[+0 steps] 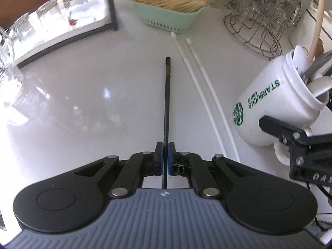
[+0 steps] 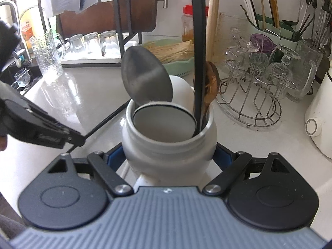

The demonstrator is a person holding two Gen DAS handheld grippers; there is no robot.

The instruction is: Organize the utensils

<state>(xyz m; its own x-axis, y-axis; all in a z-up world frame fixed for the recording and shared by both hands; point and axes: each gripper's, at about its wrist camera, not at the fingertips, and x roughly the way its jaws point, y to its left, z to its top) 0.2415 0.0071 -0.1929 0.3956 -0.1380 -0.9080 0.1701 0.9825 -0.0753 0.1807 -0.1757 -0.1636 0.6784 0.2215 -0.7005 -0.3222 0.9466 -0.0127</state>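
Note:
My left gripper (image 1: 165, 147) is shut on a black chopstick (image 1: 167, 103) near one end; the stick reaches forward over the white counter. To its right, two white chopsticks (image 1: 199, 78) lie side by side on the counter. My right gripper (image 2: 169, 158) is shut on a white Starbucks mug (image 2: 166, 147), its pads pressing both sides. The mug holds a metal spoon (image 2: 145, 78), a white spoon, a wooden spoon (image 2: 211, 85) and long handles. In the left wrist view the mug (image 1: 269, 101) stands at the right. In the right wrist view the left gripper (image 2: 79, 141) enters from the left.
A mint basket (image 1: 172, 20) of thin wooden sticks stands at the back. Right of it is a wire rack (image 1: 261, 33) with glass cups. Upturned glasses (image 1: 49, 14) sit on a tray under a black frame at the left. A green utensil holder (image 2: 269, 27) stands behind.

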